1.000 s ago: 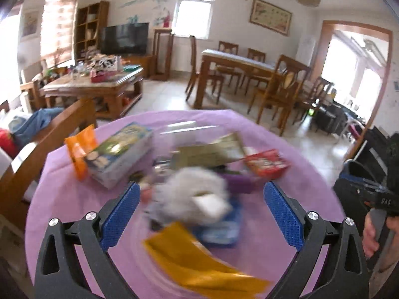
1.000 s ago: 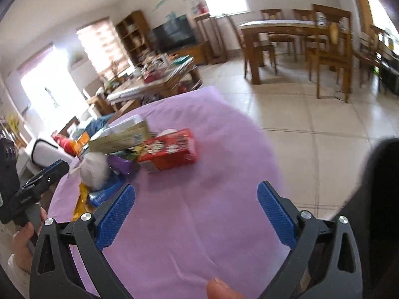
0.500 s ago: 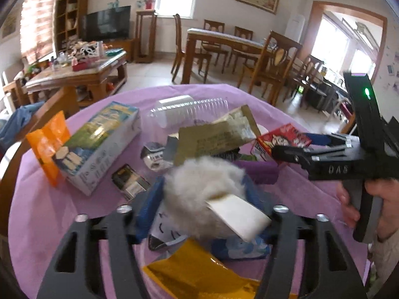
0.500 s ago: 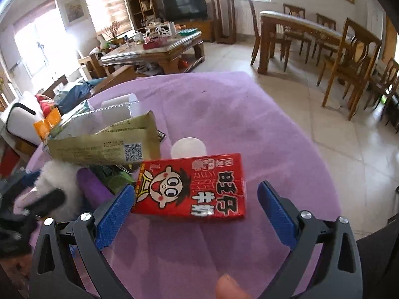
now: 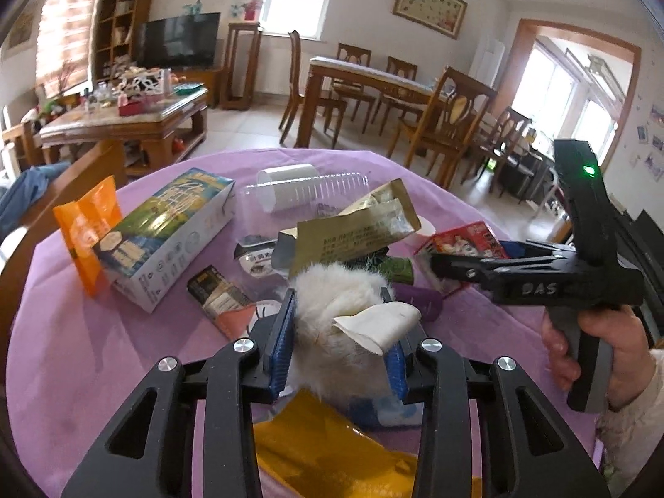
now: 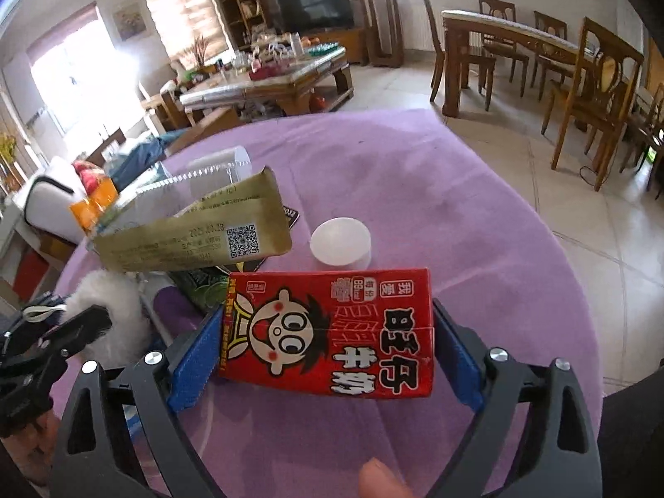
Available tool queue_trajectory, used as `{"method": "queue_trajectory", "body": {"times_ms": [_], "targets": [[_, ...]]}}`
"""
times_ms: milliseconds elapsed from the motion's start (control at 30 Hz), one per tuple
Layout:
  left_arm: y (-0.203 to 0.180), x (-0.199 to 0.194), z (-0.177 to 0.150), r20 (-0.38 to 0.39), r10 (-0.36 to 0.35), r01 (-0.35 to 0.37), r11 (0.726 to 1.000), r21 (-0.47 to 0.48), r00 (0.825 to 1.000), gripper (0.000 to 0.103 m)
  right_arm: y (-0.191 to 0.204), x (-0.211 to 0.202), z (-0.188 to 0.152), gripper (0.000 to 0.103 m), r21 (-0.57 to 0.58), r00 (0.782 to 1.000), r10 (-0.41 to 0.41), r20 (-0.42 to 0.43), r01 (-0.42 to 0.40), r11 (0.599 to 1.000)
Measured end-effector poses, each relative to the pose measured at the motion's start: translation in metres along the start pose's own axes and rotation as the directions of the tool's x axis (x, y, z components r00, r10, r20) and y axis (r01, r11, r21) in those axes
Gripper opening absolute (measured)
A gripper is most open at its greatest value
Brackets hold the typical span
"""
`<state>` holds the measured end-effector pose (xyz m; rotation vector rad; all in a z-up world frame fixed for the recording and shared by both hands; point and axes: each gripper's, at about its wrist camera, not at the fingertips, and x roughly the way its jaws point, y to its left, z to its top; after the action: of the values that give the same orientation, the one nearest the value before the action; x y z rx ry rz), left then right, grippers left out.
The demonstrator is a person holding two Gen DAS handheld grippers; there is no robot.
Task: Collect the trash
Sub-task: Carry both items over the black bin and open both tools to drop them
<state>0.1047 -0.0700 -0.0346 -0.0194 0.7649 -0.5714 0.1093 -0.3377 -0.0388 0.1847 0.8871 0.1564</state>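
Left gripper just closed, pinching white fluffy ball above trash pile. Right gripper closing around red milk carton, probably touching. Squeeze carton evenly, then lift both straight up from purple tablecloth.

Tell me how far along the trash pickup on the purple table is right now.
Barely begun: nothing looks cleared yet. In hand: the left hand-held gripper has just been closing and squeezes the white fluffy ball; the right hand-held gripper has just been closing around the red milk carton, pads about touching. Left: the tissue box, orange packet, olive wrapper, white lid, gold foil.
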Motion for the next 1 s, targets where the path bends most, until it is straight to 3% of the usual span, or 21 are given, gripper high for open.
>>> {"method": "queue_trajectory", "body": {"times_ms": [300, 533, 700, 867, 1000], "targets": [[-0.024, -0.042, 0.008, 0.087, -0.052, 0.05, 0.999, 0.016, 0.995, 0.037, -0.039, -0.092, -0.019, 0.091, 0.153, 0.974, 0.086, 0.208, -0.119, 0.981], [-0.096, -0.049, 0.024, 0.1, -0.183, 0.172, 0.979, 0.112, 0.978, 0.037, -0.098, -0.171, -0.056, 0.091, 0.265, 0.935, -0.022, 0.353, -0.078, 0.961], [-0.167, -0.027, 0.026, 0.05, -0.301, 0.288, 0.941, 0.177, 0.952, 0.037, -0.152, -0.215, -0.086, 0.091, 0.371, 0.905, -0.123, 0.408, -0.042, 0.928], [-0.253, 0.009, 0.024, -0.031, -0.42, 0.414, 0.877, 0.243, 0.907, 0.037, -0.208, -0.248, -0.12, 0.091, 0.482, 0.872, -0.244, 0.425, 0.01, 0.876], [-0.308, 0.042, 0.017, -0.102, -0.487, 0.496, 0.827, 0.265, 0.867, 0.037, -0.242, -0.258, -0.145, 0.091, 0.553, 0.862, -0.298, 0.411, 0.024, 0.833]]}}
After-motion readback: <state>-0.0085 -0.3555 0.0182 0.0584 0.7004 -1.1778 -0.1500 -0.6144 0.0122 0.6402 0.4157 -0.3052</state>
